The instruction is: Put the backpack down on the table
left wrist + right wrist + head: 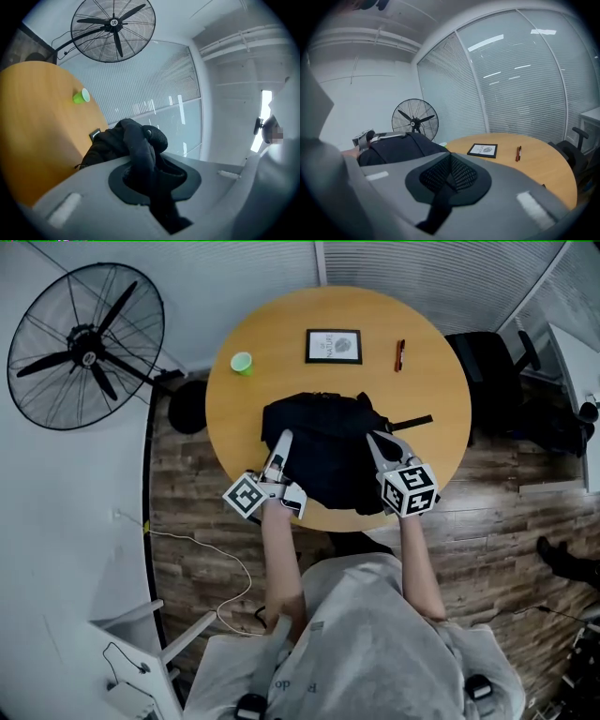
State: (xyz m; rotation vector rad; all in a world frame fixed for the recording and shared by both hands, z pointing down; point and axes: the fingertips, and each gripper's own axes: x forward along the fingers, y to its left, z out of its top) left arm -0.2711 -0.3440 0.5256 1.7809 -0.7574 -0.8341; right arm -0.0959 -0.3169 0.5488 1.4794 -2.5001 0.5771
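Head view: a black backpack (pixel 323 442) sits over the near half of a round wooden surface (pixel 281 334), close to the edge nearest the person. Whether its full weight rests there cannot be told. The left gripper (pixel 278 439) is clenched on the backpack's left side; the left gripper view shows a thick fold of black fabric pinched between its jaws. The right gripper (pixel 378 442) grasps the backpack's right side, with black mesh fabric caught between its jaws. Beyond the backpack, apart from it, are a green cup (pixel 242 363), a framed picture (pixel 333 346) and a red pen (pixel 399 354). A large fan (pixel 84 346) stands left of the surface.
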